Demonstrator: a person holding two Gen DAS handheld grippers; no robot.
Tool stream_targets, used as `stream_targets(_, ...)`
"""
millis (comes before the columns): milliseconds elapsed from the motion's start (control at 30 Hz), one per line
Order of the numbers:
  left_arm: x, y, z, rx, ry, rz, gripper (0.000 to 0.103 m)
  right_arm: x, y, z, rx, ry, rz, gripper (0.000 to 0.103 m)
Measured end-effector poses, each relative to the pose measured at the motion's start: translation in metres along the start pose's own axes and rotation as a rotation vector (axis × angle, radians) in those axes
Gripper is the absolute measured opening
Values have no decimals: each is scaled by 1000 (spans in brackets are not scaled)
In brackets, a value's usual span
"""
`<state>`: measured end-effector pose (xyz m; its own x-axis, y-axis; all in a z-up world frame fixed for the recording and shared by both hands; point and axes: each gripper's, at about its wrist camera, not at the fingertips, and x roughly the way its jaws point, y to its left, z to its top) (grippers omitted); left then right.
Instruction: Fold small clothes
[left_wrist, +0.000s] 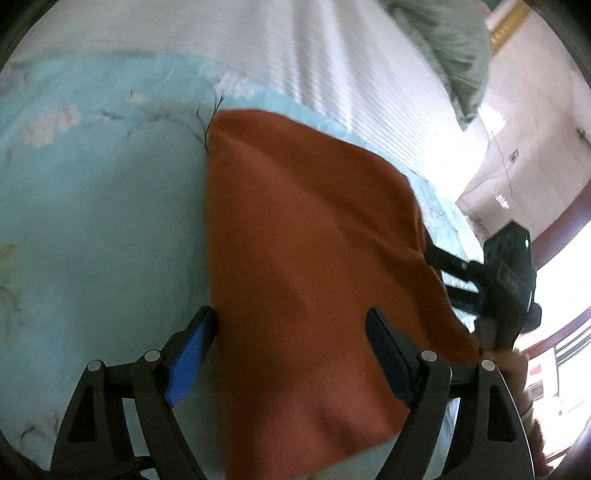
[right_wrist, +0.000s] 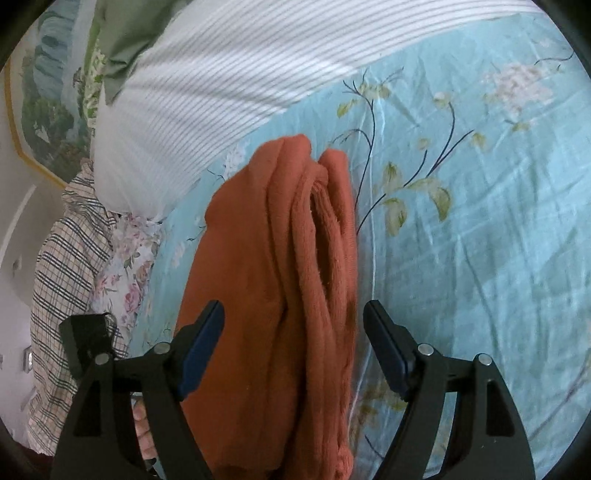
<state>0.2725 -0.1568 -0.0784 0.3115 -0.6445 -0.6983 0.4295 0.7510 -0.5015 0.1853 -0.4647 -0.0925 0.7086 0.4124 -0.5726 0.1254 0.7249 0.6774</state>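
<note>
On the pale blue floral bedsheet (left_wrist: 92, 221), at the centre of the left wrist view, lies the rust-orange garment (left_wrist: 314, 258), folded into layers. The left gripper (left_wrist: 291, 332) stands wide open, fingers straddling the cloth's near edge without pinching it. At three o'clock the right gripper (right_wrist: 293, 325) is likewise spread wide over the bundle's folded edge, gripping nothing. A striped white quilt (right_wrist: 221, 92) lies at twelve o'clock. No containers or readable writing show.
</note>
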Motion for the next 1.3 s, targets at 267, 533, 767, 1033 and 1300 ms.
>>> stream_targets(267, 43, 18, 10, -58, 50, -78, 33, 28, -1, -5, 28, 88, 40, 36)
stream_targets(533, -41, 4, -17, 26, -62, -95, 25, 23, 51, -38, 6, 55, 190, 28)
stream_targets(767, -134, 56, -58, -25, -111, -48, 25, 75, 113, -88, -33, 151, 321, 28)
stream_targets(1033, -165, 106, -96, -116, -132, 25, 25, 122, 146, -125, -88, 239, 324, 28)
stream_targets(1300, -146, 120, -112, -158, -122, 74, 40, 131, 138, -132, -86, 232, 260, 30)
